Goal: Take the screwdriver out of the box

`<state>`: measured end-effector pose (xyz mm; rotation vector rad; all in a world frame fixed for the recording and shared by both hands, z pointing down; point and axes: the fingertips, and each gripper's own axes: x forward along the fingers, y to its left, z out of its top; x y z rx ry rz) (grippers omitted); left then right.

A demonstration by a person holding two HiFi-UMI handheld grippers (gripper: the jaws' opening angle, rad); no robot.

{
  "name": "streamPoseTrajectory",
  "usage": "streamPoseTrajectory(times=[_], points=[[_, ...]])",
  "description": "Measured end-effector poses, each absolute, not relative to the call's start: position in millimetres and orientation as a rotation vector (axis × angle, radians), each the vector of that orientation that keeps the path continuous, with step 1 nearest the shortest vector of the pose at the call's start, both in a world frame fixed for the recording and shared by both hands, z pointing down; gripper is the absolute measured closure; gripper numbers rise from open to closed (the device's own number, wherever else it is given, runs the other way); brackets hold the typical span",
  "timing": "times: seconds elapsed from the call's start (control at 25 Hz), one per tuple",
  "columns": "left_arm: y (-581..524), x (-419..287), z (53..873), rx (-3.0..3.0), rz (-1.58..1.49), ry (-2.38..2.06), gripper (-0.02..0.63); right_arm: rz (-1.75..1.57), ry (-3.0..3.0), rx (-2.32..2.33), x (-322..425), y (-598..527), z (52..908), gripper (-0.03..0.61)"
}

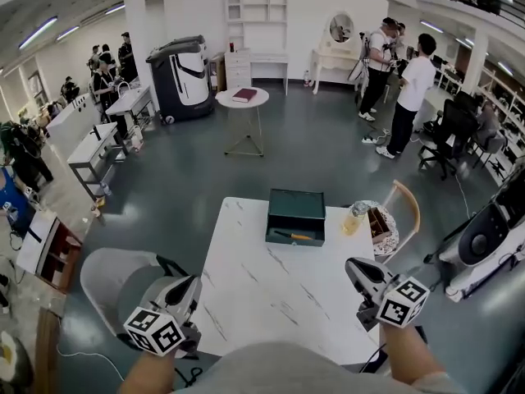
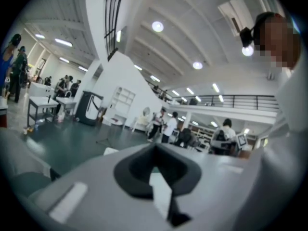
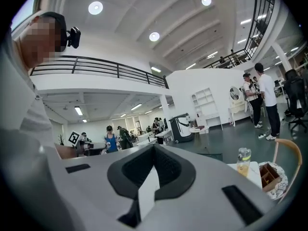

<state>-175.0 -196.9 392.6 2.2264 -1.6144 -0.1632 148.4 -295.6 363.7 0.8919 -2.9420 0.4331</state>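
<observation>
- My left gripper and right gripper sit low in the frame, fingers clenched on nothing.
- Their grey bodies hide most of the white marbled surface in both gripper views.
- The thin, orange-handled screwdriver lies in the open dark-green rectangular box, mid-frame.

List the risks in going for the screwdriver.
1. Both the left gripper and right gripper have jaws together; unopened, they might shove the orange-handled screwdriver.
2. It lies low inside the open dark green box, whose front wall may block a grip.
3. The clear bottle of yellow liquid beside the box could tip.
</observation>
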Motion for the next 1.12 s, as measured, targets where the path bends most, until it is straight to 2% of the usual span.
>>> streamPoseTrajectory(times=[0.24, 0.64, 1.12], points=[[-257.9, -148.6, 385.7, 2.247, -0.079, -1.645, 0.617, 0.413, -2.89, 0.743, 163.3, -361.0, 376.0, 0.581], [-367.3, -159.1, 410.2, 2.364, 0.029, -1.527, 0.615, 0.389, -2.741, 0.626, 116.9, -460.3, 422.1, 0.581], [-476.5, -147.0, 526.7, 2.431, 0.071, -1.28, 0.615, 0.329, -2.501, 0.391, 53.6, -524.1, 541.7, 0.581]])
